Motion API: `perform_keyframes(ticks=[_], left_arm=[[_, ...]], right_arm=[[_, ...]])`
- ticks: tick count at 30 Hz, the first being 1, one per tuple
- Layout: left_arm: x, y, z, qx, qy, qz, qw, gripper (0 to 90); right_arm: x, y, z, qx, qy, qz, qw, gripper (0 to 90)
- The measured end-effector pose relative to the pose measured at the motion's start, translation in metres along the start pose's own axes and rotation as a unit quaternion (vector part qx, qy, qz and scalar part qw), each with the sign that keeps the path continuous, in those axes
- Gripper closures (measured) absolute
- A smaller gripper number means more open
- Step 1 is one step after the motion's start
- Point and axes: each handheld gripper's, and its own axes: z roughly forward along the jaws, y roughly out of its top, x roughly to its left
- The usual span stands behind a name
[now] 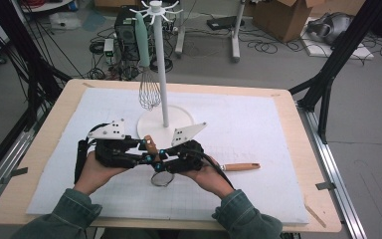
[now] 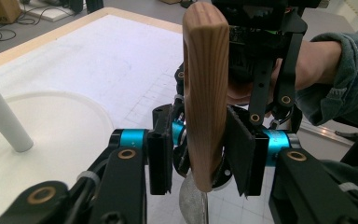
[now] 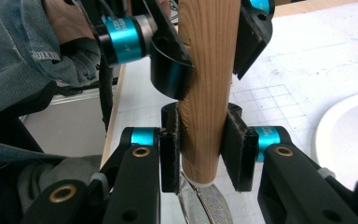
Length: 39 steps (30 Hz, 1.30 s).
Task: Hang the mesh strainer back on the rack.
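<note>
A: Left to right. Your left gripper (image 1: 140,149) is near the middle of the table (image 1: 40,144), in front of the white stand base (image 1: 179,118). What has it got?

B: The wooden handle (image 2: 205,93) of a strainer. In the left gripper view the pads sit on both flanks of the wood, jaws nearly closed with just the handle's thickness between them. My guess is you grip that high to leave the lower wood free.

A: And your right gripper (image 1: 165,160)?

B: Just beside the left one, almost touching it. The right gripper view has its pads clamped flat on the same handle lower down, right above the metal collar, jaws narrowed to the wood. Two holds on one handle reads to me as a handover, or as steadying it for the lift.

A: Where's the strainer (image 1: 162,178) itself?

B: Between your two tools, off the mat (image 1: 258,149) as far as I can judge. Its mesh ring hangs below the grippers, on the near side.

A: Which way does it point?

B: Long axis close to upright, tipped a little. Rounded handle end up and toward the far side, mesh end down and toward you.

A: Anything further right?

B: A second wood-handled utensil (image 1: 241,167) lies flat on the mat, right of your right hand (image 1: 210,175). A whisk (image 1: 149,92) already hangs on the stand, far left of the pole (image 1: 161,69), so I'd judge the strainer is bound for a hook too
</note>
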Motion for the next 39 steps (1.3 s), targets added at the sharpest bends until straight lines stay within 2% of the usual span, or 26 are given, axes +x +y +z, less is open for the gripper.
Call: perform_keyframes(ticks=[1, 4, 10, 16, 21, 24, 30, 39], left_arm=[[-0.001, 0.000, 0.000, 0.000, 0.000, 0.001, 1.0000, 69.6], [0.000, 0.001, 0.001, -0.005, -0.015, -0.006, 0.9999, 71.5], [-0.001, 0.004, 0.002, 0.002, -0.027, 0.006, 0.9996, 71.9], [0.000, 0.004, 0.001, -0.002, -0.030, 0.005, 0.9995, 72.0], [-0.001, 0.005, 0.000, -0.003, -0.015, 0.009, 0.9998, 70.7], [0.000, 0.005, -0.004, -0.007, -0.004, 0.005, 1.0000, 64.4], [0.001, 0.005, -0.014, -0.006, 0.018, 0.006, 0.9998, 58.2], [0.006, -0.002, -0.026, 0.001, 0.058, 0.001, 0.9983, 45.7]], right_arm=[[0.000, 0.000, 0.000, 0.000, -0.001, 0.002, 1.0000, 70.5], [-0.001, 0.000, -0.002, 0.002, 0.006, 0.002, 1.0000, 70.2], [-0.003, -0.001, -0.003, 0.001, 0.025, -0.008, 0.9997, 68.6], [-0.001, 0.000, -0.001, -0.003, 0.025, -0.012, 0.9996, 70.9], [-0.001, 0.001, -0.002, -0.005, 0.015, -0.012, 0.9998, 71.4], [-0.003, 0.000, -0.004, -0.009, 0.011, -0.001, 0.9999, 71.6], [-0.008, -0.001, -0.013, -0.015, -0.001, 0.011, 0.9998, 71.6], [-0.020, 0.002, -0.037, -0.037, -0.033, 0.037, 0.9981, 71.6]])
